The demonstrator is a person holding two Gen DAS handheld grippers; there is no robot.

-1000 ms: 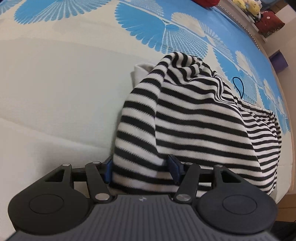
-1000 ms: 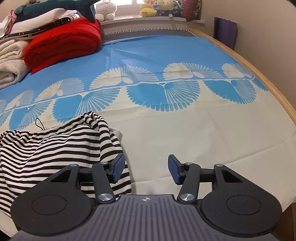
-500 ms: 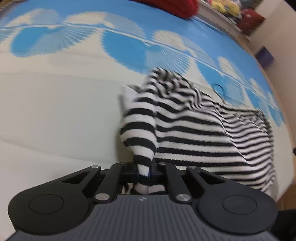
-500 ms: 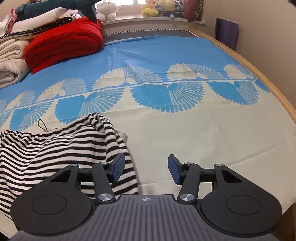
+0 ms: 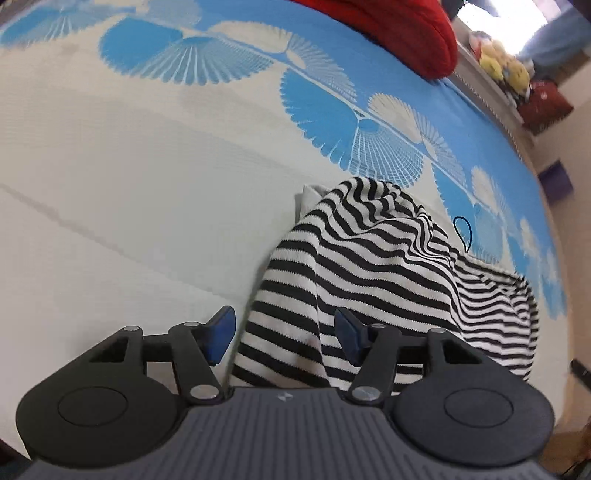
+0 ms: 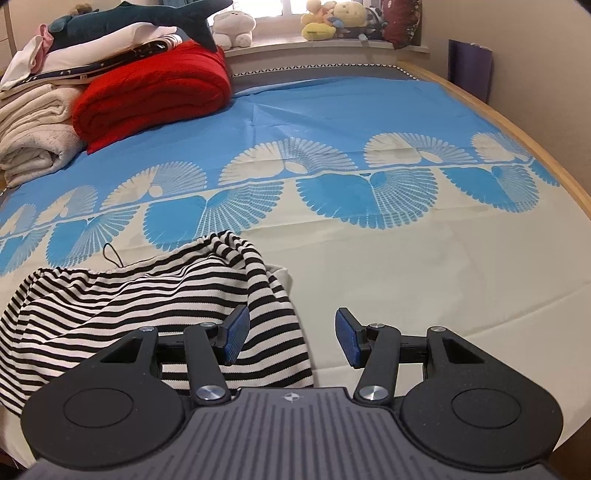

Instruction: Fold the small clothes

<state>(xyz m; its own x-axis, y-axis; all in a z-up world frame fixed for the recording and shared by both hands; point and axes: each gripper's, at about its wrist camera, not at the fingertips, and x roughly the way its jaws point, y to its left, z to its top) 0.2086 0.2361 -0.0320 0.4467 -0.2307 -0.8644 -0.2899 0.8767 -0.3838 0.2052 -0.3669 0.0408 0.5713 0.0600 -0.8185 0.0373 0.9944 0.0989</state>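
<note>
On the bed (image 6: 424, 280), near its front edge, lies one small striped garment (image 6: 122, 299): narrow black and white stripes, knitted, bunched into a loose mound with folds running across it. One thin dark cord loop (image 6: 112, 254) sticks out at its far edge, over the blue band of the sheet. A pale fabric corner (image 5: 310, 195) shows from under the garment on the side away from the loop. The sheet is cream at the front and blue behind, with one row of fan motifs in blue and one in cream.

Left gripper (image 5: 284, 334): jaws opening, well apart; a hanging fold of the striped garment (image 5: 369, 266) sits between the blue pads, nearer the right-hand pad, and neither pad presses on it.

Right gripper (image 6: 291, 341): jaws apart at about half width, nothing gripped. The garment's edge lies under and behind its left-hand pad; bare cream sheet shows between the pads.

Count, far end of the bed: one red folded blanket (image 6: 155, 92), one stack of cream towels (image 6: 33, 136), one dark plush shark (image 6: 147, 18) on folded white cloth. Several plush toys (image 6: 332, 24) line the windowsill; exact number not readable. One purple object (image 6: 471, 70) stands by the wall.
</note>
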